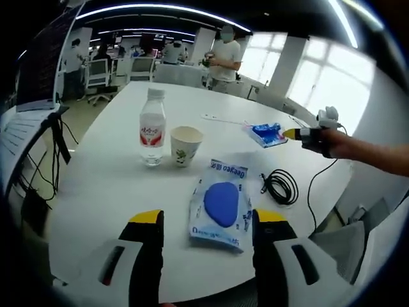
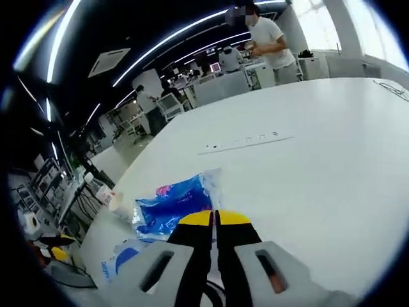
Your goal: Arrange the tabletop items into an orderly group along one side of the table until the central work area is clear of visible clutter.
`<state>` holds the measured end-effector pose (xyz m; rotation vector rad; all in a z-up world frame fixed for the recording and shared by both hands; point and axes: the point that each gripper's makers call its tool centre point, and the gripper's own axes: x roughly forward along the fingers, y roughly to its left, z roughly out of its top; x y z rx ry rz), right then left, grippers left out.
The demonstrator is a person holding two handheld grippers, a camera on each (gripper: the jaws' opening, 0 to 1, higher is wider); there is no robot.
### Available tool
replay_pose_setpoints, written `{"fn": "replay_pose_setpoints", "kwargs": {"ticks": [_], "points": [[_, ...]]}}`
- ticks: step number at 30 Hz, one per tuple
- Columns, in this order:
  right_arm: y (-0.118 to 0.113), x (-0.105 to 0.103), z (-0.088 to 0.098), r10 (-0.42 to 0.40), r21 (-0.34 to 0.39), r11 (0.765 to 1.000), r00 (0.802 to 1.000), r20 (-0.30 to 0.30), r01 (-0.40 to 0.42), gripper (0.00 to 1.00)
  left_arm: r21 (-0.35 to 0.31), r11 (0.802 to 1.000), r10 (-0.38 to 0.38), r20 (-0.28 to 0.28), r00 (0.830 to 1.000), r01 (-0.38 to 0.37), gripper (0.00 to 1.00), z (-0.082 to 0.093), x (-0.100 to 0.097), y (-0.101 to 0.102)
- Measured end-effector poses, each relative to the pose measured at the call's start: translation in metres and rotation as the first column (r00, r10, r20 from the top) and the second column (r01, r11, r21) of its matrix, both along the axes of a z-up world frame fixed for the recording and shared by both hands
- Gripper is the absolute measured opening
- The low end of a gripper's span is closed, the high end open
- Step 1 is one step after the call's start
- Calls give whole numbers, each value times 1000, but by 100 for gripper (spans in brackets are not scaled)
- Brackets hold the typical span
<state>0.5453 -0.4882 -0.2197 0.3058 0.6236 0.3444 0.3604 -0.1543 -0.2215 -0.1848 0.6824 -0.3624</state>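
Left fingers (image 1: 206, 220) wide around flat white-blue pouch (image 1: 221, 204), right fingers (image 2: 215, 219) closed together.

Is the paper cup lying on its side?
No, the paper cup stands upright on the table, beside the water bottle.

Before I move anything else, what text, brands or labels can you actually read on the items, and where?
"Deeyeo", seen upside down: on the white and blue packet.
Water bottle: red label, print too small to read.
Paper cup: green print, unreadable.
Blue pouch: markings too blurred.
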Motion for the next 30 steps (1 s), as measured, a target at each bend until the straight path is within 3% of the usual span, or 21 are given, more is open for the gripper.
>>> {"fn": "replay_pose_setpoints", "kwargs": {"ticks": [16, 30], "points": [[-30, -6, -34, -51, 1, 999, 996, -67, 51, 0, 12, 1000, -6, -5, 1000, 6, 56, 1, 3, -3], [-32, -10, -42, -54, -12, 999, 995, -84, 53, 0, 15, 1000, 7, -11, 1000, -7, 56, -1, -2, 2]]}}
